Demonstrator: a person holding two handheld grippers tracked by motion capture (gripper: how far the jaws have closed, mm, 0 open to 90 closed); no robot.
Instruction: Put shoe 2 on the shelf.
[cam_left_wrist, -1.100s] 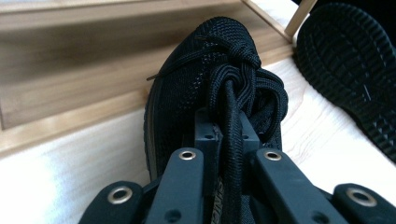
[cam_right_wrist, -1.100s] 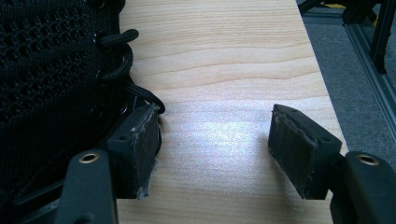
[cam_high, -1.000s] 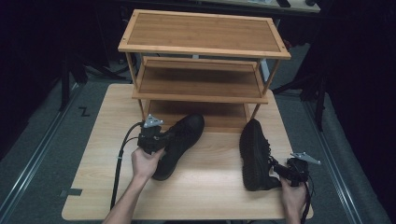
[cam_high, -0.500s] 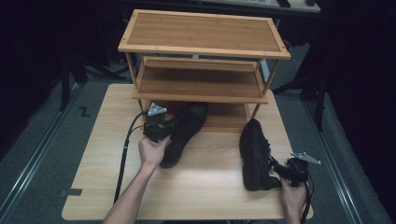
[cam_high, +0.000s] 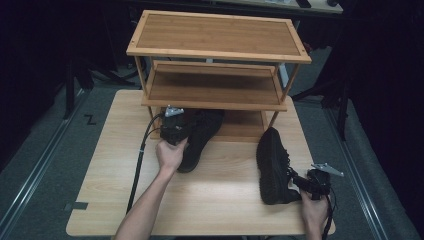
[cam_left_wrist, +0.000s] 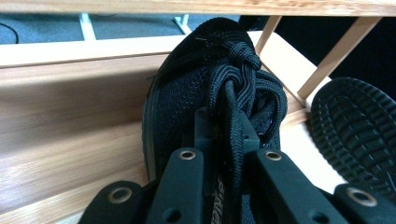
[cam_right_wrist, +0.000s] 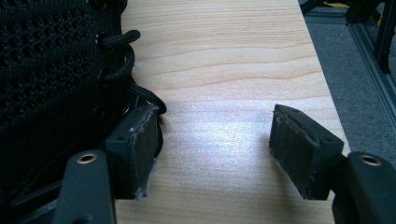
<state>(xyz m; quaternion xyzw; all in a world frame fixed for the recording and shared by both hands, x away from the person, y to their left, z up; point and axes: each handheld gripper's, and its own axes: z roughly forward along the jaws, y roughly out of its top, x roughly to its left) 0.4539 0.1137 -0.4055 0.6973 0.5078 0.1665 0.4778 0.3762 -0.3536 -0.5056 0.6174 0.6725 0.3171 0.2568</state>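
nearest the person, the right gripper (cam_high: 306, 184) rested on the table (cam_high: 225, 200) with its jaws spread wide and empty; one pad (cam_right_wrist: 140, 140) sat just against the laced side of the right shoe (cam_high: 272, 167), which stood in front of the shoe rack (cam_high: 215, 90), off its right end, long axis pointing toward the rack. farther in, the left gripper (cam_high: 173, 127) was clamped on the laces of the left shoe (cam_high: 200, 135), its toe already under the rack's lowest shelf (cam_left_wrist: 70, 121) and heel out over the table. that shoe lay straight ahead of its gripper, long axis running into the rack, so the coming push probably went along that line. the left hand (cam_high: 170, 155) was the nearer one to the rack.
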